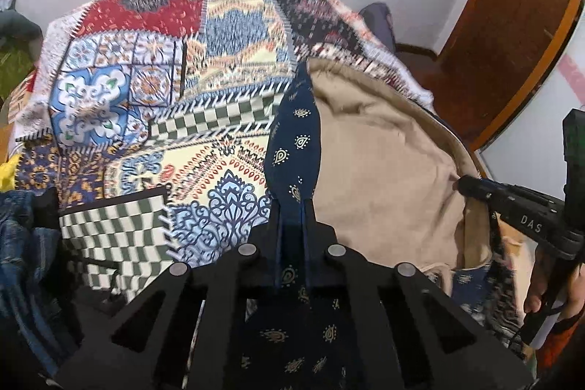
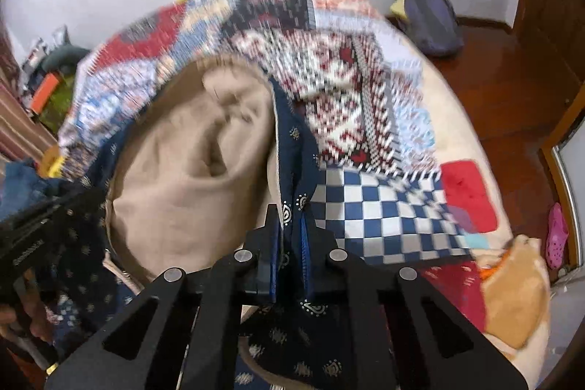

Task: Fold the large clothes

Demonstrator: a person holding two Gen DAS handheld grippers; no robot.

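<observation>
Left tongs [image 1: 292, 207] clamped on navy paisley garment [image 1: 292, 141] edge; right tongs [image 2: 292, 218] clamped on same edge. Garment held up between both, beige lining [image 2: 190, 148] showing, above patchwork bedspread [image 1: 146, 90] on bed.

A bed [image 2: 471, 119] carries everything, spread with a patchwork quilt [image 1: 153, 90] of checkered and ornamental panels. On the quilt lies a navy paisley garment with beige lining [image 1: 384, 163]. Near the quilt's right edge sits a tan cushion [image 2: 515, 295]; denim clothes [image 1: 18, 236] are heaped at its left edge.
</observation>
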